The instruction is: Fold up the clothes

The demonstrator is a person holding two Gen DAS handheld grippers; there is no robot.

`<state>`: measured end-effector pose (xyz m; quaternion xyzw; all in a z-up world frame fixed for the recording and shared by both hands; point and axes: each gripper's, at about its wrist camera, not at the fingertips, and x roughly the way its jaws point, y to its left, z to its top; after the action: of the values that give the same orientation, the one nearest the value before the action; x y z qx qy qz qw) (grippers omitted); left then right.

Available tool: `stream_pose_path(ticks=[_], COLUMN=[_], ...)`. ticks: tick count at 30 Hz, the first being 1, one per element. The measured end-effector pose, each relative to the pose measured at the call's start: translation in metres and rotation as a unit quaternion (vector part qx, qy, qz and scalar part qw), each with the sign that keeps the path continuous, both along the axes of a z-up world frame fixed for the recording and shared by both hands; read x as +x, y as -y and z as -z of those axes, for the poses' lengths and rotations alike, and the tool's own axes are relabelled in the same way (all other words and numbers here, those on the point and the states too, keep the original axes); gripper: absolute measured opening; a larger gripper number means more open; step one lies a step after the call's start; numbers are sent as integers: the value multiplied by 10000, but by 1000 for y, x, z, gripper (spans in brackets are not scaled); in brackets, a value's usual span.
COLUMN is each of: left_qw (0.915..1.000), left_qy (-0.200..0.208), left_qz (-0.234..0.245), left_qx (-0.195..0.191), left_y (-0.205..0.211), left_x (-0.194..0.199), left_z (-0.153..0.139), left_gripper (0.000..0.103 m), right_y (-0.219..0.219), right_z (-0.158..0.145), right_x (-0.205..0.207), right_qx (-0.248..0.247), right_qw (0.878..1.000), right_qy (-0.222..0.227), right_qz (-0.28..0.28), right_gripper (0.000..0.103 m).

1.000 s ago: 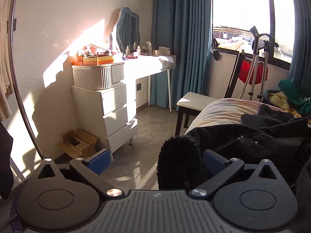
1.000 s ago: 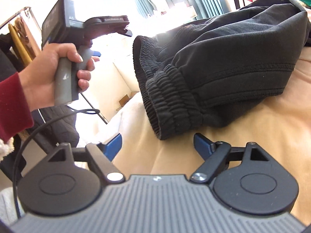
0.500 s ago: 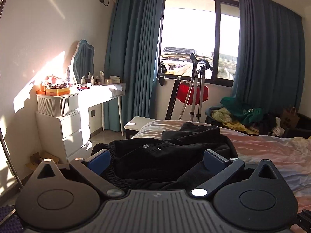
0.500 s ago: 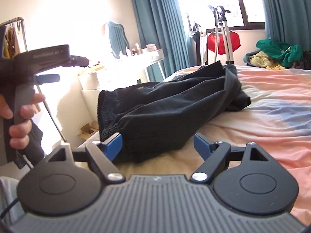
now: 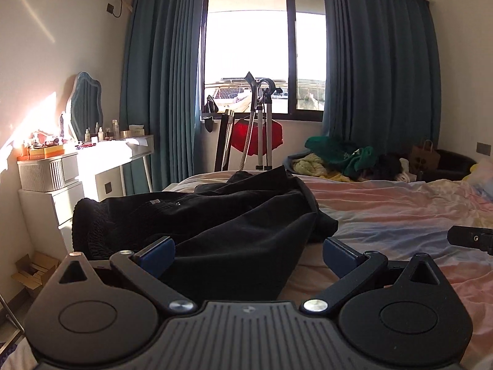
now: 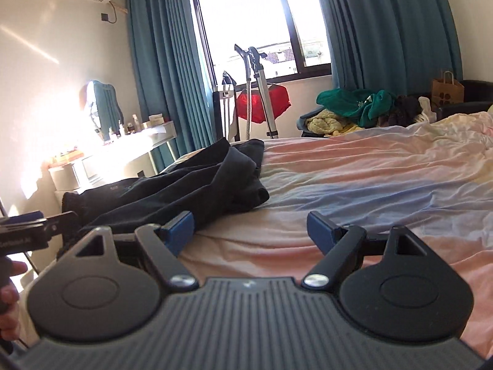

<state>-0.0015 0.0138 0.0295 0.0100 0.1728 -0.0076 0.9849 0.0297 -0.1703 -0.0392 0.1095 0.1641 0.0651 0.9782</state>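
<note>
Here both grippers, left (image 5: 248, 249) and right (image 6: 250, 226), gape wide and hold nothing; dark trousers (image 5: 215, 215) lie rumpled along the bed's (image 6: 369, 185) left edge.

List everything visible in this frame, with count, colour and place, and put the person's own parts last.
trousers: one, black, crumpled on the bed's left side
bed: one, pink and pale blue sheet, fills the foreground
curtains: two, teal, either side of the window
window: one, dark frame, far wall
dressing table: one, white, left wall, bottles on top
mirror: one, on the dressing table
clothes pile: green and yellow, beyond the bed
paper bag: one, brown, far right
left gripper: black with blue pads, open, over the trousers
right gripper: same, open, over the sheet
hand: left edge, holding the left gripper
</note>
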Motion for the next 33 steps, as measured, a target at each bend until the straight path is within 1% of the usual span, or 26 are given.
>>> stream_pose_path(ticks=[2, 5, 9, 13, 16, 20, 22, 27, 30, 33], left_qw=[9999, 9997, 9993, 9995, 9996, 9993, 9988, 9965, 9948, 9937], left_qy=[-97, -117, -258, -262, -263, -349, -441, -649, -691, -676], left_qz=[-121, -190, -195, -113, 5, 154, 195, 292, 541, 657], left_qx=[-64, -102, -176, -139, -43, 52, 66, 432, 514, 608], left_y=[-3, -13, -20, -24, -20, -11, -4, 14, 27, 44], left_x=[5, 10, 17, 23, 26, 31, 39, 78, 115, 161], left_z=[6, 10, 15, 11, 12, 15, 18, 20, 20, 24], left_gripper=[103, 103, 103, 103, 103, 103, 103, 101, 100, 100], right_y=[2, -2, -11, -12, -11, -2, 6, 25, 38, 49], right_z=[2, -1, 0, -3, -21, -56, -52, -29, -12, -9], right_x=[1, 1, 0, -1, 12, 25, 30, 41, 49, 53], right_qx=[37, -70, -288, -242, -297, -363, -343, -308, -61, 115], right_qw=[10000, 9999, 9995, 9996, 9993, 9983, 9985, 9976, 9966, 9953], right_qy=[-41, 100, 110, 121, 161, 456, 394, 143, -227, -306], right_qz=[43, -10, -75, -84, -153, 22, 179, 610, 792, 909], right_gripper=[82, 82, 82, 82, 82, 82, 82, 82, 82, 82])
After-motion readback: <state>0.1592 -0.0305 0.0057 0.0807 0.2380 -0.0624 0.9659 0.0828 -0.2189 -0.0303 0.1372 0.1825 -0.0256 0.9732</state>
